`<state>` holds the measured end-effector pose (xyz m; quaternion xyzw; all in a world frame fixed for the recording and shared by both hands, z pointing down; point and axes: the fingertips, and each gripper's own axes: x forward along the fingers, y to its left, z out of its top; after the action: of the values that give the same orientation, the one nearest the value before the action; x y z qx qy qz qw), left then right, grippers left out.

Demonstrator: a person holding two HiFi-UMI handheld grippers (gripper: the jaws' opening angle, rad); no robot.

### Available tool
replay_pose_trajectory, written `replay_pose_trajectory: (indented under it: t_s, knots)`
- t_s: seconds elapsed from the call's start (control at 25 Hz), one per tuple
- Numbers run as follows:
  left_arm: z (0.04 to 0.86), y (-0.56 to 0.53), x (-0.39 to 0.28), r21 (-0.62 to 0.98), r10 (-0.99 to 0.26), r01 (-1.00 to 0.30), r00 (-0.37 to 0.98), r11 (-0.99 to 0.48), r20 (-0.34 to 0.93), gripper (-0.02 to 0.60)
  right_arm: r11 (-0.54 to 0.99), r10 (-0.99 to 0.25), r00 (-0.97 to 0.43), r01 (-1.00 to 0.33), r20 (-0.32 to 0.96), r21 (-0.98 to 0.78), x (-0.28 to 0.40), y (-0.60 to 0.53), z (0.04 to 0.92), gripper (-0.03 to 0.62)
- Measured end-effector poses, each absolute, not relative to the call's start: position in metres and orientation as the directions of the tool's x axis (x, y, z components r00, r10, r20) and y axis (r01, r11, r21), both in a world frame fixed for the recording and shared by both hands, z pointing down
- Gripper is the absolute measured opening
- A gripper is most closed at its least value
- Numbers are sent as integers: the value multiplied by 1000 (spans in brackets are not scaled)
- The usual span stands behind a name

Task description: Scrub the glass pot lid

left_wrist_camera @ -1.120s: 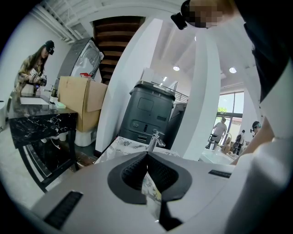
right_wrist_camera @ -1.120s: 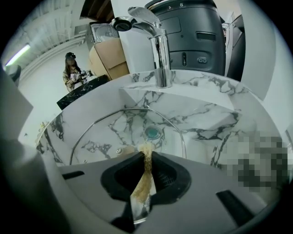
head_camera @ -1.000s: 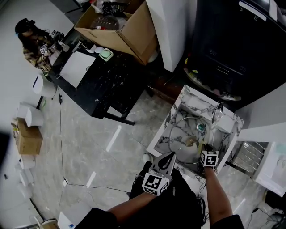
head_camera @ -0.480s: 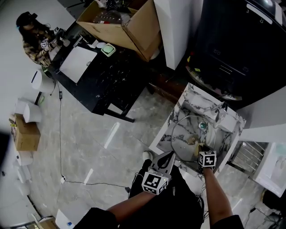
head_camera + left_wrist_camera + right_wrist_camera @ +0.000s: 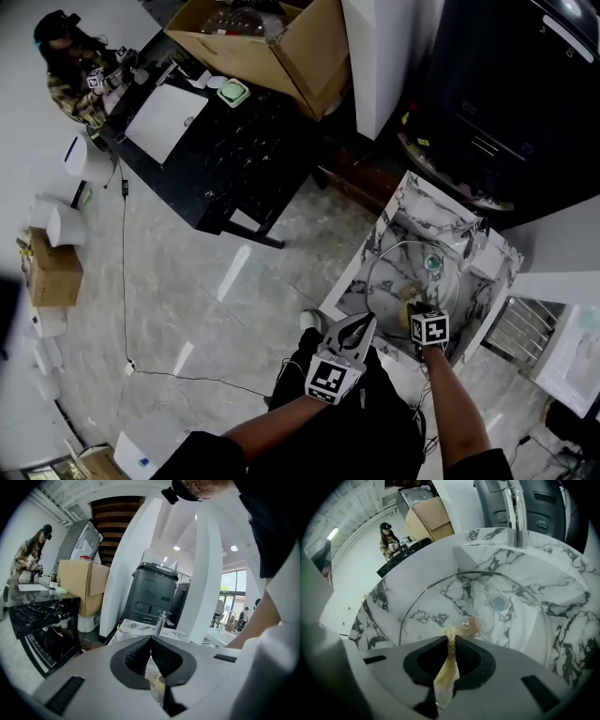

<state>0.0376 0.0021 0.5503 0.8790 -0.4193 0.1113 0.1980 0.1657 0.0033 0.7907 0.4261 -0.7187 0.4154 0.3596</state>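
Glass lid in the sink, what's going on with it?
A person holds a gripper in each hand. The right gripper is shut on a brownish scrub pad, whose tip sits at the middle of the glass lid lying in the marble sink below the tap. The left gripper is shut on nothing, near the person's body.

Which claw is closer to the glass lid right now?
Right. The right claw sits over the lid in the sink, gripping a pad near its knob. The left claw is shut, back by the sink's near edge, clear of the lid.
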Motion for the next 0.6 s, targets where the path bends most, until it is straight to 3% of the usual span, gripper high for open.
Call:
replay_pose_trajectory:
  t_s: [0.6]
  knots:
    - [558, -38, 14, 218, -698, -792, 607, -571, 379, 15, 307, -227, -502, -850, 834, -428, 110, -13, 791, 58]
